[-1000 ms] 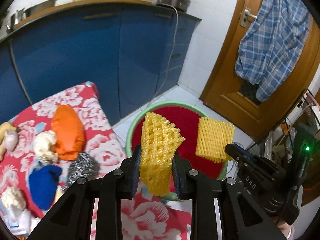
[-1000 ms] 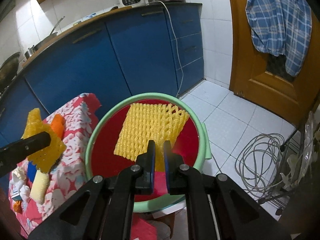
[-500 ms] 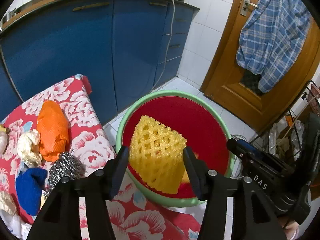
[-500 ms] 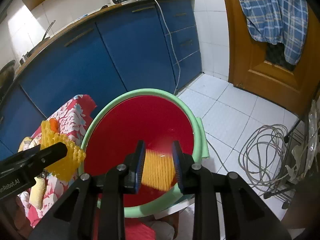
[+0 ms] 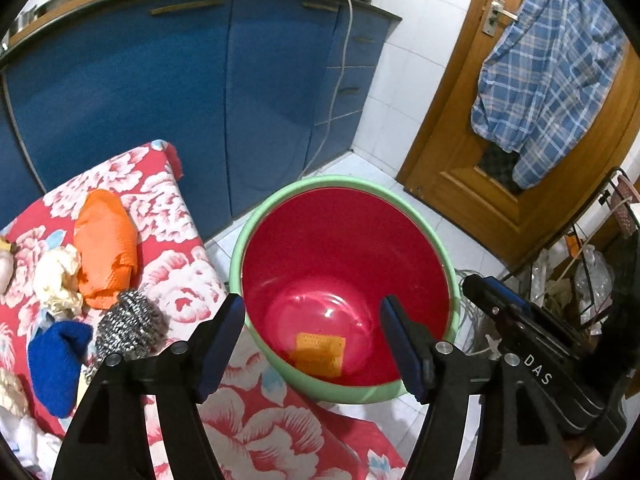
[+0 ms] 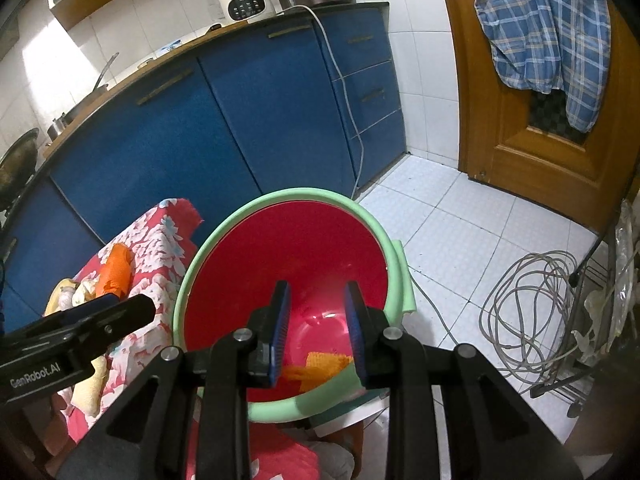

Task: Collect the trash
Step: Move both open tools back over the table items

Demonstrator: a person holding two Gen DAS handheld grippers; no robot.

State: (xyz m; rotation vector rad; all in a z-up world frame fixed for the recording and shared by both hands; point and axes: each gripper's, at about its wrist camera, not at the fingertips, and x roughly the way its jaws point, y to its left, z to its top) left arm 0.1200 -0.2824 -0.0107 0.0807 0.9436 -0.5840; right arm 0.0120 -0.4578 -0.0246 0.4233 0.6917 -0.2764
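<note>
A green-rimmed bucket [image 5: 332, 180] with a red inside stands on the floor beside the flowered table [image 5: 168, 208]. Two yellow foam nets [image 5: 320, 354] lie at its bottom, also in the right wrist view as the foam nets [image 6: 326, 362]. My left gripper [image 5: 312, 312] hangs over the bucket, its jaws opening with nothing between them. My right gripper [image 6: 317, 292] is open over the bucket [image 6: 304, 193] and holds nothing. On the table lie an orange net [image 5: 106, 240], a steel scourer [image 5: 128, 324], a blue cloth [image 5: 56, 360] and crumpled white paper [image 5: 56, 276].
Blue kitchen cabinets [image 5: 160, 92] stand behind the table and bucket. A wooden door [image 6: 520, 160] with a plaid shirt [image 6: 544, 28] hung on it is at the right. A coil of grey cable [image 6: 532, 312] lies on the tiled floor near a wire rack [image 6: 608, 320].
Both grippers have opened and let go of their yellow foam nets, which have dropped to the bottom of the bucket. The hands have stayed over the bucket.
</note>
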